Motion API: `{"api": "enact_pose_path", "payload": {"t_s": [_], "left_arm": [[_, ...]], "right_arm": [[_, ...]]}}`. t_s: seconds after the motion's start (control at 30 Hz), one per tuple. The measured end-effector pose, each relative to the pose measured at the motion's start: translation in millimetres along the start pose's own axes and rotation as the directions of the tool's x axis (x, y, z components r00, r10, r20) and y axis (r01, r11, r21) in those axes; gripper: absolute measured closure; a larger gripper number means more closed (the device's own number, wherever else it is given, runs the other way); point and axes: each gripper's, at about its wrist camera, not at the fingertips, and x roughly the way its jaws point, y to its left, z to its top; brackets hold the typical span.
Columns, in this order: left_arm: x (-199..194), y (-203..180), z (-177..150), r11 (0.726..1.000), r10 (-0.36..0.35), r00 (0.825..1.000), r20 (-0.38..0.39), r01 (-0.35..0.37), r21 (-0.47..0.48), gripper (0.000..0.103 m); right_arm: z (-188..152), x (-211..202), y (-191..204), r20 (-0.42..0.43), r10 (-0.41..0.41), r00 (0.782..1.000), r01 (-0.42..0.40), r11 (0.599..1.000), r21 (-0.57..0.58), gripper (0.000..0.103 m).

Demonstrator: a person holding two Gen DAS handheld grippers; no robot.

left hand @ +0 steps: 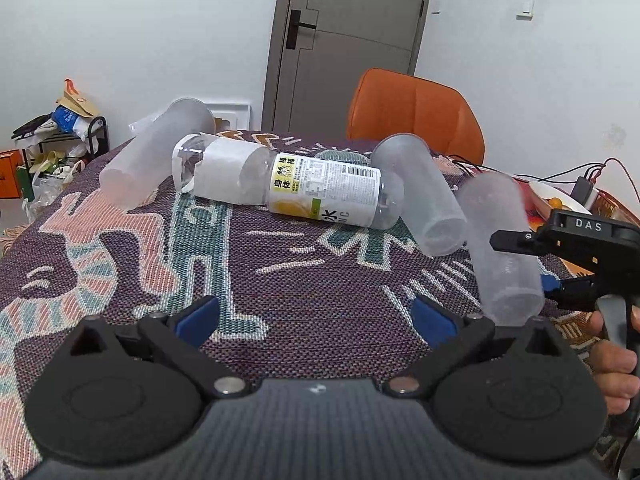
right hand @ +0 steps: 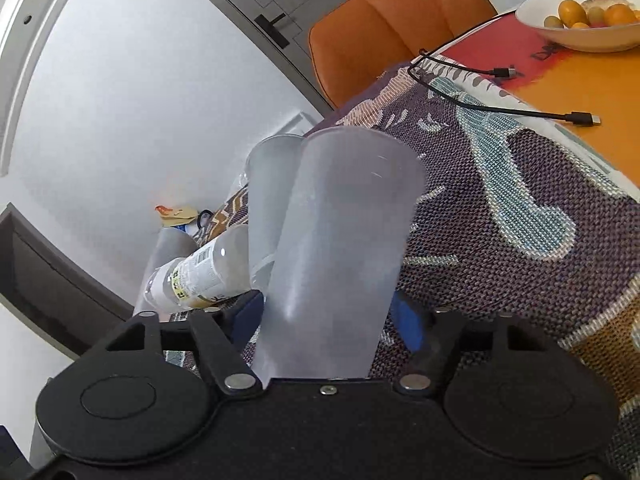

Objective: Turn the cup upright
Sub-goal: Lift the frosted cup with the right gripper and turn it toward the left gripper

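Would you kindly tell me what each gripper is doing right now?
Left gripper: open, holding nothing, above the woven tablecloth.
Right gripper: shut on a frosted plastic cup, lifted off the cloth.

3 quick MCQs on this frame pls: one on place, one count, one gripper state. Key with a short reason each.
1. The bottle lies:
A between two cups
B in the bowl
C on the chair

2. Frosted cups in the left wrist view:
A one
B three
C five

3. The right gripper is:
A open, holding nothing
B shut on the bottle
C shut on a cup

Key: 1 A, a lying cup sits at one end of it and another cup at the other. 2 B, those two plus the held cup. 3 C, its pads flank the held cup.
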Motion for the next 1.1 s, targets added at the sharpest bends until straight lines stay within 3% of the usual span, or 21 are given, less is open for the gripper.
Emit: {"api": "enact_pose_path", "payload": {"t_s": [0.53,0.87,1.1], "left_arm": [[-24,7,-3,1.000,-0.001,0.999,0.035,0.002,-0.026,0.001],[-44,12,-4,0.999,0.002,0.998,0.066,0.000,-0.035,0.001],[-56,23,-5,0.998,0.025,0.996,0.083,-0.020,-0.057,0.001]], "right_arm": [[-7,-45,-10,0.097,0.023,0.995,-0.030,0.997,0.067,0.042],[-7,-70,16,0.144,0.106,0.984,-0.106,0.994,-0.008,0.043],[-14,-72,32,0.123,0.157,0.980,-0.153,0.987,-0.037,0.043]]}}
